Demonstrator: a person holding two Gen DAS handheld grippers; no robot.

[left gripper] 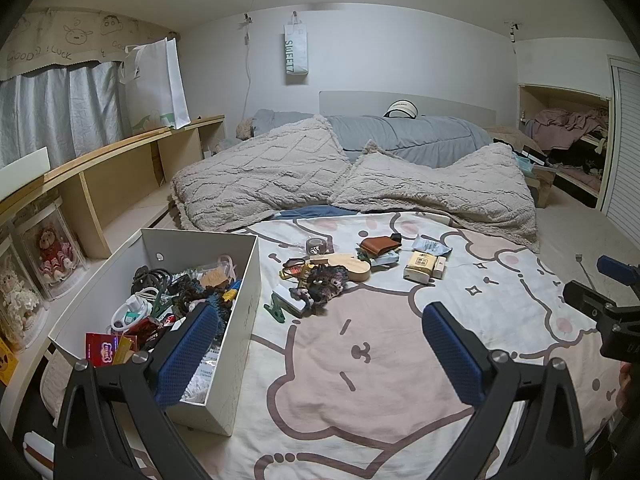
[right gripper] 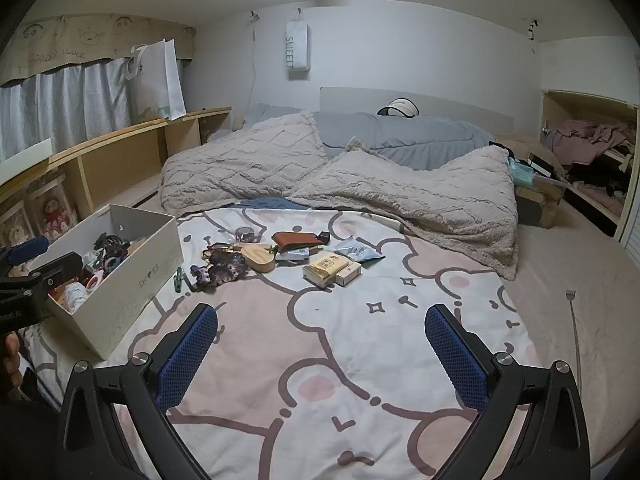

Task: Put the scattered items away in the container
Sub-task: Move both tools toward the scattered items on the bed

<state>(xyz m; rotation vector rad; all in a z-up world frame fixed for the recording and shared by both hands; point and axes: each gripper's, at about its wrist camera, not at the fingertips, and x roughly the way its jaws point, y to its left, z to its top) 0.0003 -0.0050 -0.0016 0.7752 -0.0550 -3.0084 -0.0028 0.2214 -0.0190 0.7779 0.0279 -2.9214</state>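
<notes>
A white box [left gripper: 240,320] stands on the bed at the left, holding several small items; it also shows in the right wrist view [right gripper: 132,292]. Scattered items lie in a cluster beyond it: a brown wallet [left gripper: 378,245] [right gripper: 294,240], a wooden case [left gripper: 352,267] [right gripper: 260,258], a yellow packet [left gripper: 420,266] [right gripper: 326,266], a dark scrunchie [left gripper: 324,280] [right gripper: 222,270] and a green clip [left gripper: 276,310] [right gripper: 178,280]. My left gripper [left gripper: 320,324] is open and empty, its left finger over the box's near corner. My right gripper [right gripper: 322,324] is open and empty above the sheet.
Two beige fluffy pillows [left gripper: 280,172] and a grey duvet [left gripper: 408,136] lie behind the items. Wooden shelves [left gripper: 120,176] run along the left wall. A metal back scratcher [right gripper: 574,320] lies on the bed at the right. An open closet [right gripper: 592,160] is at far right.
</notes>
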